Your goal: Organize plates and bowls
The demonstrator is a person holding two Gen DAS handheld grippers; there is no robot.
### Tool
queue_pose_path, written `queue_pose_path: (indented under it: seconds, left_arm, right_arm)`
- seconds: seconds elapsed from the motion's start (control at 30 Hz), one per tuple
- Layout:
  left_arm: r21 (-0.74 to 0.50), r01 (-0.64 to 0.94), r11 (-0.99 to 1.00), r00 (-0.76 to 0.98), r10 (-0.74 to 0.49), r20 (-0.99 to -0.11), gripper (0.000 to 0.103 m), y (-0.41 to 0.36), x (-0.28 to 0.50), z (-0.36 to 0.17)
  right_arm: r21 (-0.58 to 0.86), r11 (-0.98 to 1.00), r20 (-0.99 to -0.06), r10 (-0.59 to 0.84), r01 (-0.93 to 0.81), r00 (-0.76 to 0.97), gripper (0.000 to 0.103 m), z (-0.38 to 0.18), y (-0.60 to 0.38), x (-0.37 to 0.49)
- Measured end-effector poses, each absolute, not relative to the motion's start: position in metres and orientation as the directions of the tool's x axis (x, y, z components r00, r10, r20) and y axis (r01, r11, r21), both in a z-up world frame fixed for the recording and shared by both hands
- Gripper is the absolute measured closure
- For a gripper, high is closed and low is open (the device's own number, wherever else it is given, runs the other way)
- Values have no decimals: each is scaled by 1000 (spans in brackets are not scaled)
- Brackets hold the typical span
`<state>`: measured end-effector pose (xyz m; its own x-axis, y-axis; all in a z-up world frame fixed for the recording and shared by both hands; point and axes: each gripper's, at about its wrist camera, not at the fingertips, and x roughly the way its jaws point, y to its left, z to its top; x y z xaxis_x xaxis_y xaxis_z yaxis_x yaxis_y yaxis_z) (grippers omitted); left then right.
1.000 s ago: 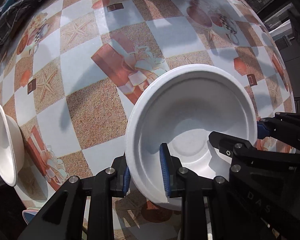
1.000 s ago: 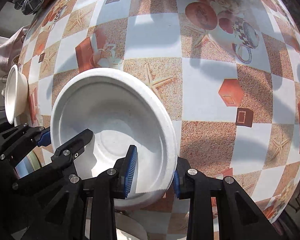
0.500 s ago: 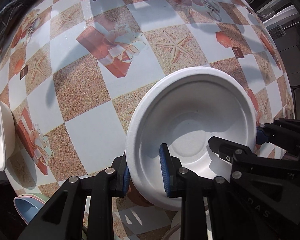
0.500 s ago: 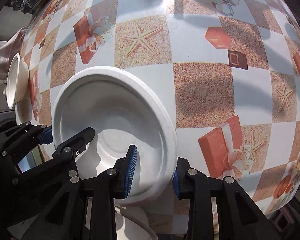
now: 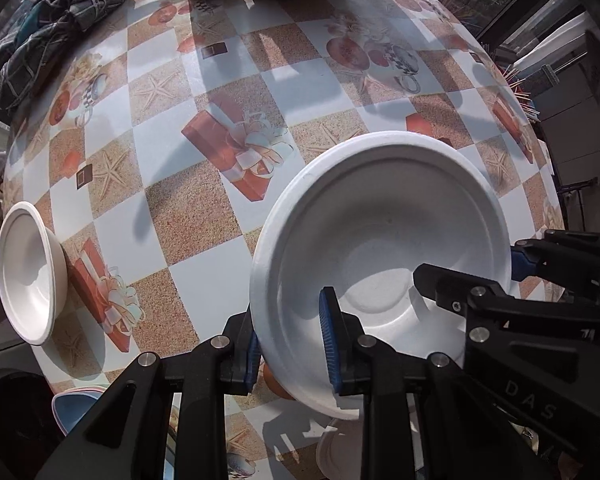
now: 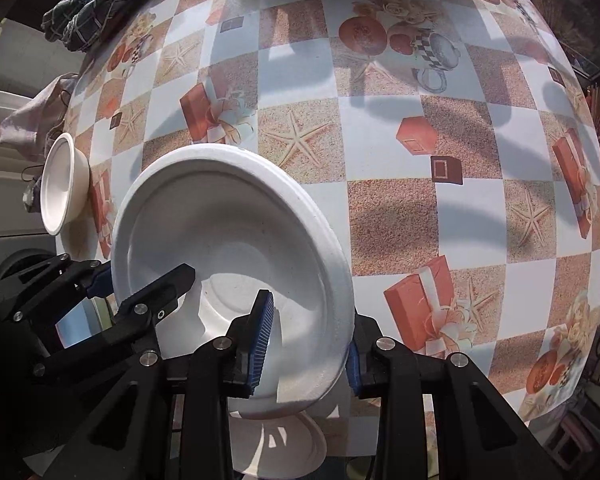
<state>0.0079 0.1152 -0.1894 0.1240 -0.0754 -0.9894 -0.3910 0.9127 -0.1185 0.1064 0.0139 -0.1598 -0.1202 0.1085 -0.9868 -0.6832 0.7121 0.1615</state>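
Together my left gripper (image 5: 290,346) and right gripper (image 6: 310,344) pinch opposite rims of one white bowl (image 5: 384,256), holding it tilted above the desk (image 5: 204,216). Farther left, a smaller white bowl (image 5: 28,276) rests near the desk's edge.

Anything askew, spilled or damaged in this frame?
Nothing spilled or damaged. One oddity: the small white bowl sits at the table's left edge, apparently overhanging it. The white plate is tilted, but both the left gripper and right gripper hold its rim.
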Motion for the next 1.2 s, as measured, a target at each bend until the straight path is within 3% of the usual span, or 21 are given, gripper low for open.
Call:
queue_pose_path:
  seconds: [0.27, 0.7, 0.93, 0.97, 1.0, 1.07, 1.2]
  left_arm:
    - [-145, -319, 937, 140, -105, -985, 75, 90, -13, -134]
    - [-135, -187, 973, 61, -125, -990, 74, 39, -46, -149]
    - [-119, -150, 981, 67, -110, -992, 59, 40, -50, -152]
    - [-114, -147, 983, 72, -105, -992, 56, 40, -51, -150]
    - [-113, -143, 983, 85, -101, -991, 52, 41, -53, -147]
    - [-124, -129, 984, 132, -107, -985, 47, 44, -57, -138]
    - [-169, -71, 983, 230, -149, -962, 31, 48, -67, -112]
  right_arm:
    - [182, 737, -983, 133, -650, -124, 65, -121, -21, 78]
    - [164, 818, -983, 85, -552, -166, 65, -149, -67, 19]
    - [192, 829, -980, 137, -526, -142, 64, -147, -69, 12]
    - [203, 834, -979, 153, -512, -139, 51, -146, -71, 11]
    - [209, 840, -978, 167, -500, -129, 27, -144, -74, 10]
    - [219, 855, -976, 194, -470, -102, 1, -138, -81, 9]
    - [227, 894, -972, 229, -386, -41, 1, -124, -101, 14]
